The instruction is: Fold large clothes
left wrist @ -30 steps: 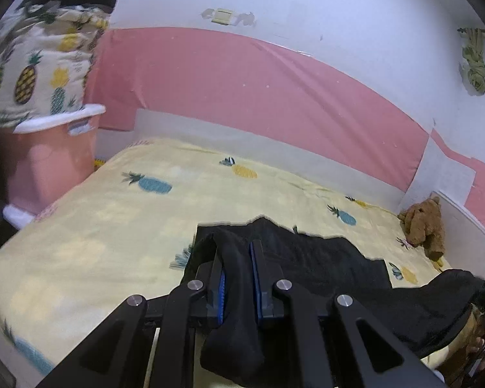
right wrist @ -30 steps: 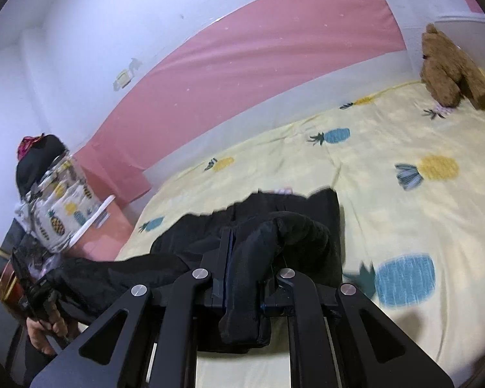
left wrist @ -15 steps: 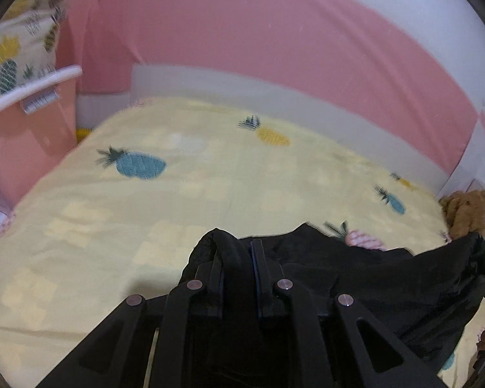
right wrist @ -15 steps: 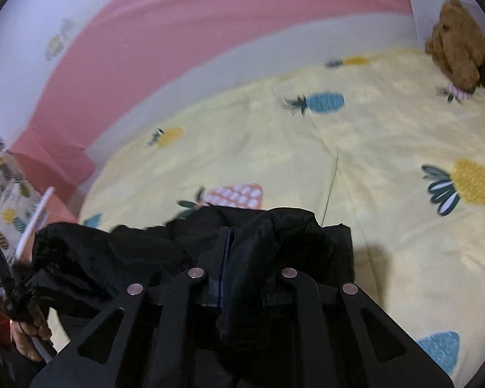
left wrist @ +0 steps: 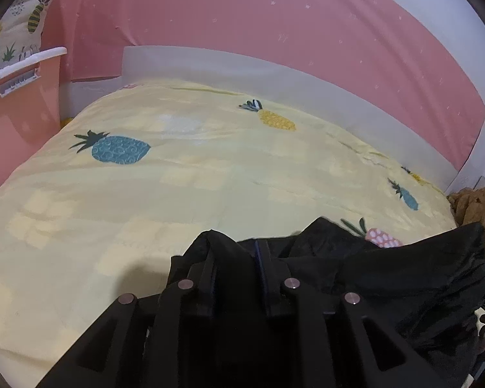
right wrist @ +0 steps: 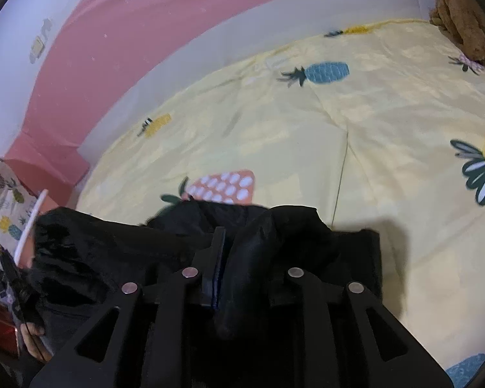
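Observation:
A large black garment (left wrist: 388, 278) hangs bunched between my two grippers above the near edge of the yellow pineapple-print bed (left wrist: 210, 174). My left gripper (left wrist: 234, 255) is shut on one end of the black garment, with cloth draped over its fingers. My right gripper (right wrist: 242, 242) is shut on the other end of the garment (right wrist: 119, 252), and a fold hangs down between its fingers. In each wrist view the far end of the garment leads to the other hand at the frame's edge.
A pink and grey padded wall (left wrist: 274, 48) runs behind the bed. A pink storage bin (left wrist: 19, 97) with pineapple-print cloth stands at the left. A brown teddy bear (right wrist: 462, 22) sits at the bed's far right corner. The bed's sheet (right wrist: 355, 123) lies flat ahead.
Both grippers have moved forward and down over the bed with the garment. The cameras tilted down, so the bed fills more of each view and the wall's top has left the frame.

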